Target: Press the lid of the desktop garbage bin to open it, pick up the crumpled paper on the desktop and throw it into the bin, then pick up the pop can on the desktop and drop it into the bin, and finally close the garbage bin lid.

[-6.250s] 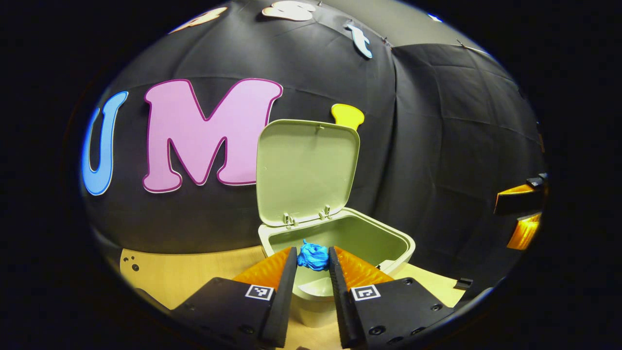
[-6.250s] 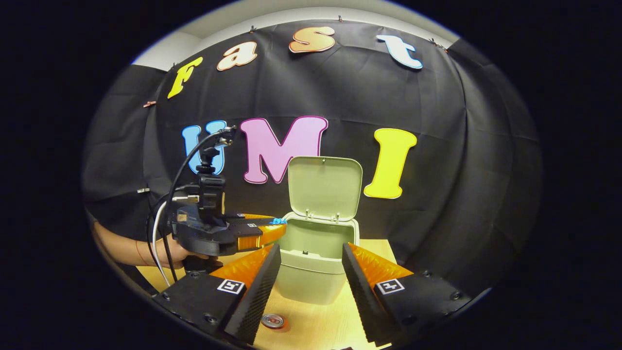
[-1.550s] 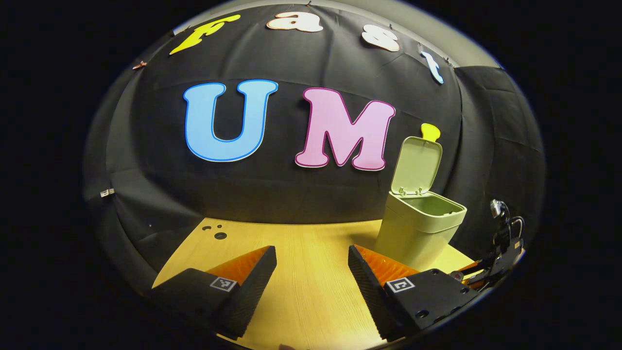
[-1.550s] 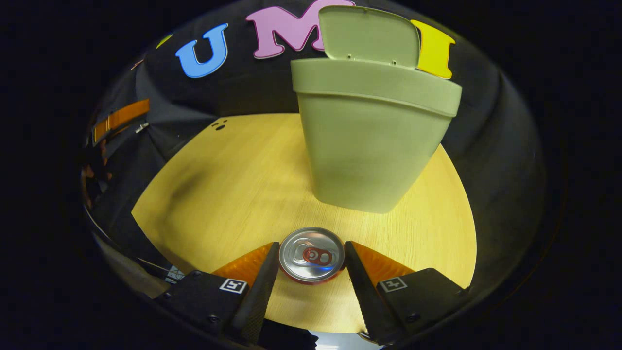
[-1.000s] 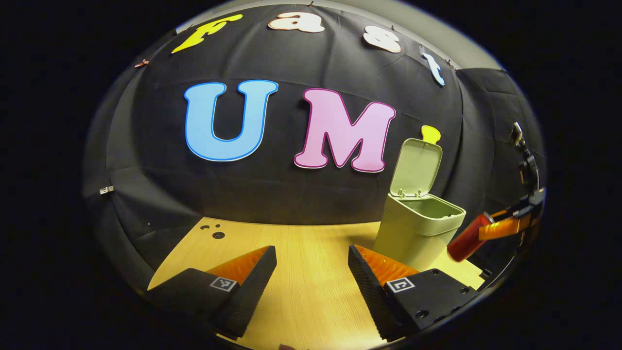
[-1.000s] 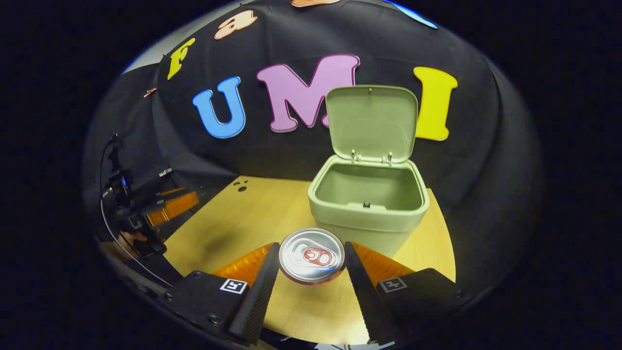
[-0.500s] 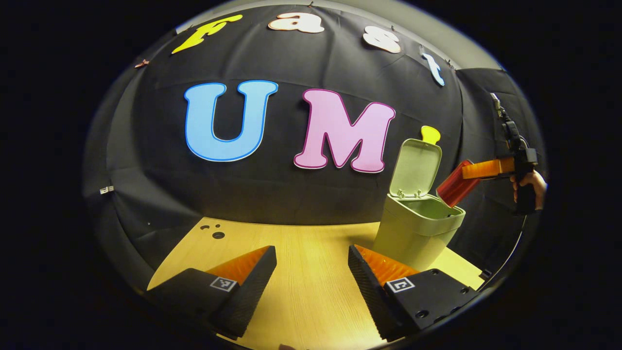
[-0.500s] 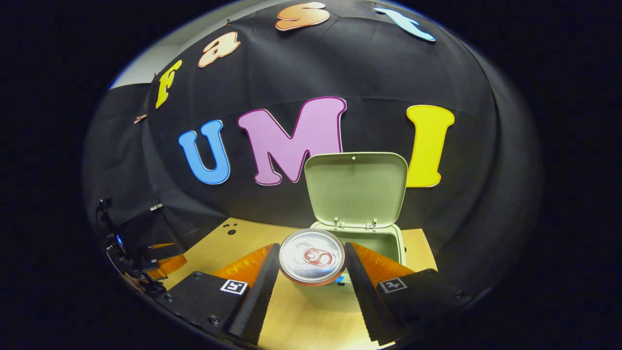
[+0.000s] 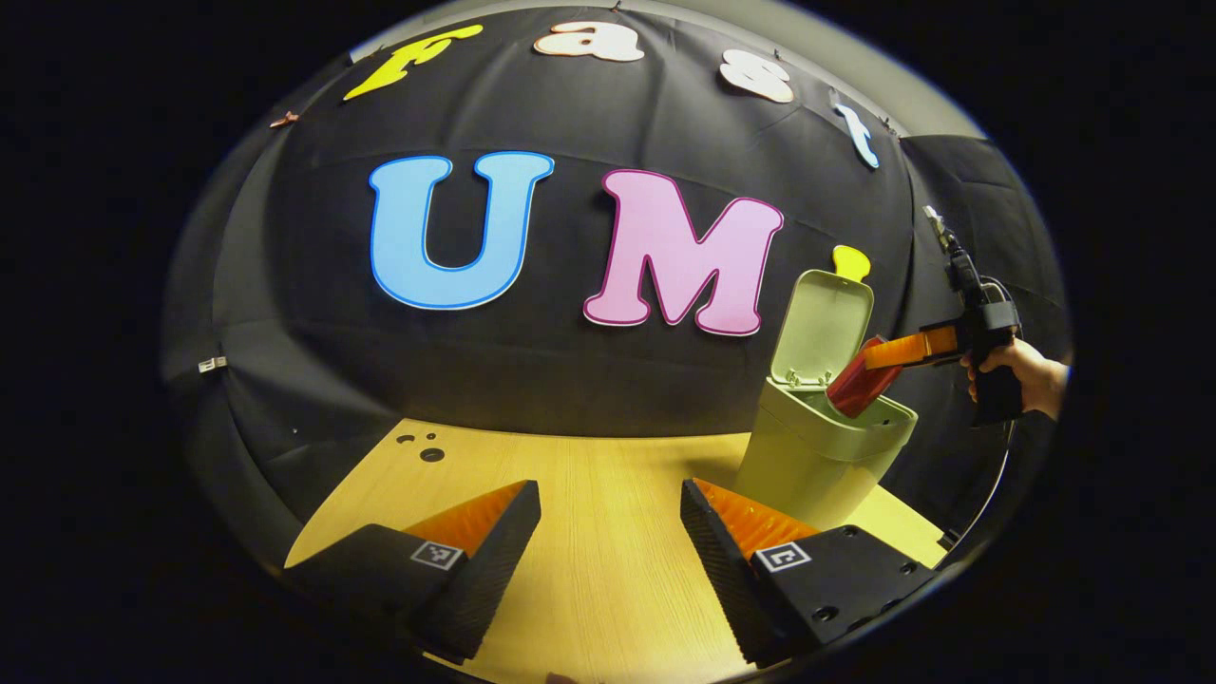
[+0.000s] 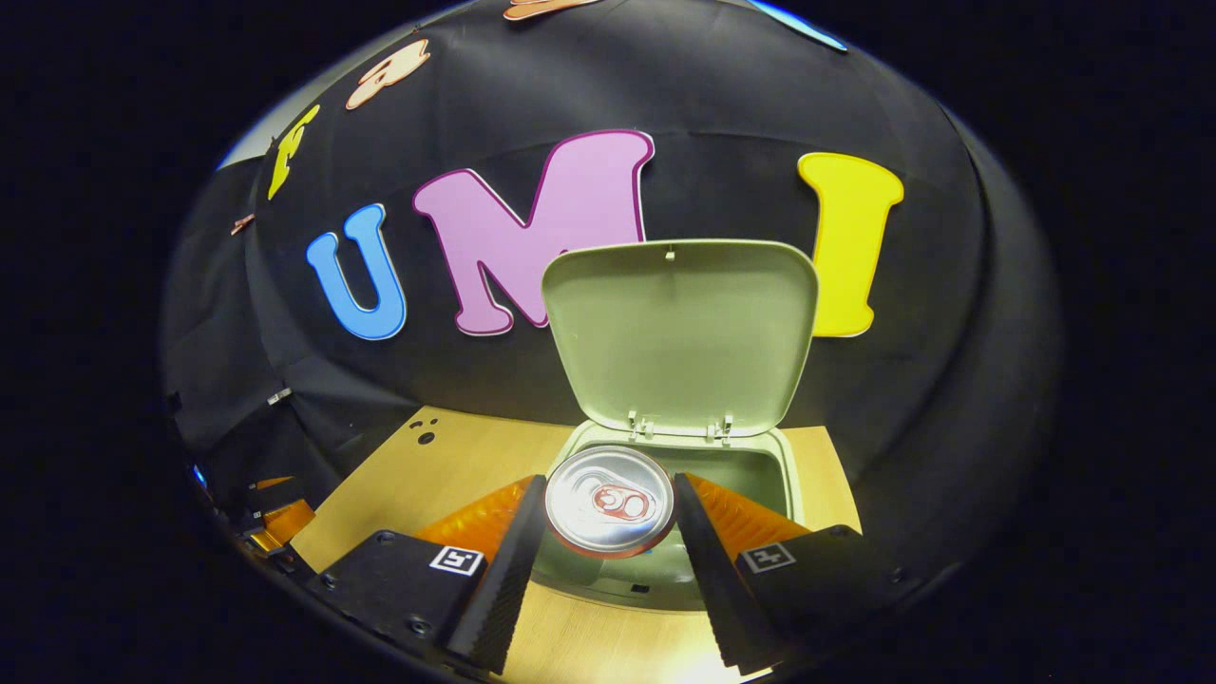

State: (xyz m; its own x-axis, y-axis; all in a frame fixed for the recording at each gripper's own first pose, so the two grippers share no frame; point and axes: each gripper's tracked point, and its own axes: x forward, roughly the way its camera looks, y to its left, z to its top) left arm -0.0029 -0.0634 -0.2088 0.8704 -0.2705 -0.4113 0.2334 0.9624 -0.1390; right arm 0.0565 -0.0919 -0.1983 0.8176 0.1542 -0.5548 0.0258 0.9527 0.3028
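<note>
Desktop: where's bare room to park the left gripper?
Bare desktop runs from the left gripper to the wall, left of the bin. Crowded at the bin mouth: the right gripper holds the pop can there, under the raised lid.

Dim booth, bright tabletop (image 9: 608, 532), sharp centre, strong fisheye bending at edges.

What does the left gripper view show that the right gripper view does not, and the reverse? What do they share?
Left gripper view: the red side of the pop can, tilted into the bin, and the hand holding the right gripper. Right gripper view: the can's silver top between that gripper's fingers, and the bin's inside. Both: bin, raised lid, wooden table.
</note>
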